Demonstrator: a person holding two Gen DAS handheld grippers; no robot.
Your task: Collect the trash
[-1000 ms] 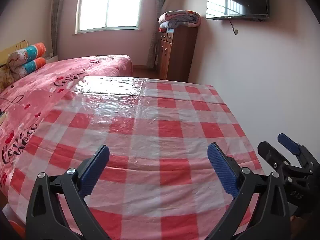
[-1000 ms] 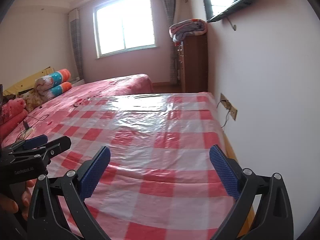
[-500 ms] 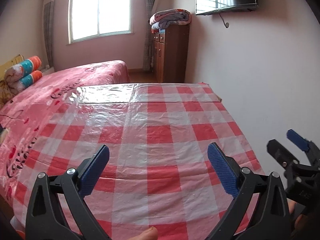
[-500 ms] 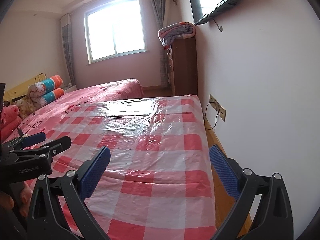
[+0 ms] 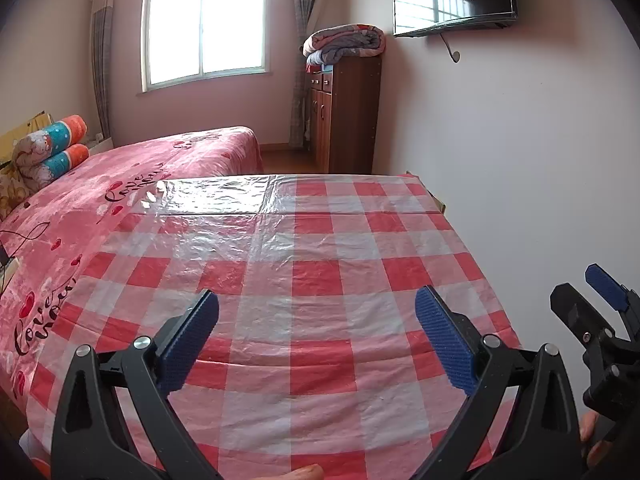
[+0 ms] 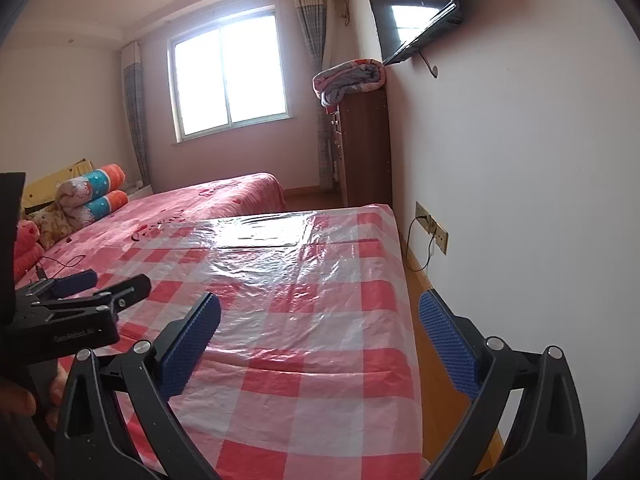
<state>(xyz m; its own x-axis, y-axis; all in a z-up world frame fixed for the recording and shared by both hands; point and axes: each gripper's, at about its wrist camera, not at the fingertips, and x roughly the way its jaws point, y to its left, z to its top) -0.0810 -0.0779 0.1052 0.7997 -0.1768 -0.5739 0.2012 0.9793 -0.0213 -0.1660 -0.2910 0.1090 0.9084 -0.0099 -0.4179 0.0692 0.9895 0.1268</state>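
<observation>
No trash in sight; both grippers spread and empty over the checked tablecloth.

Left gripper (image 5: 316,336) and right gripper (image 6: 320,338) hover above the near edge of the tablecloth (image 5: 316,240), side by side. Its surface shows bare. Right edge runs close along the wall (image 6: 520,200); the bed (image 5: 120,184) adjoins the left.

The pink bedspread (image 5: 132,184) carries dark cursive "Love" lettering – at the left edge of the left wrist view and again near its middle. White print on the left gripper (image 6: 100,292) is too blurred to read.
</observation>
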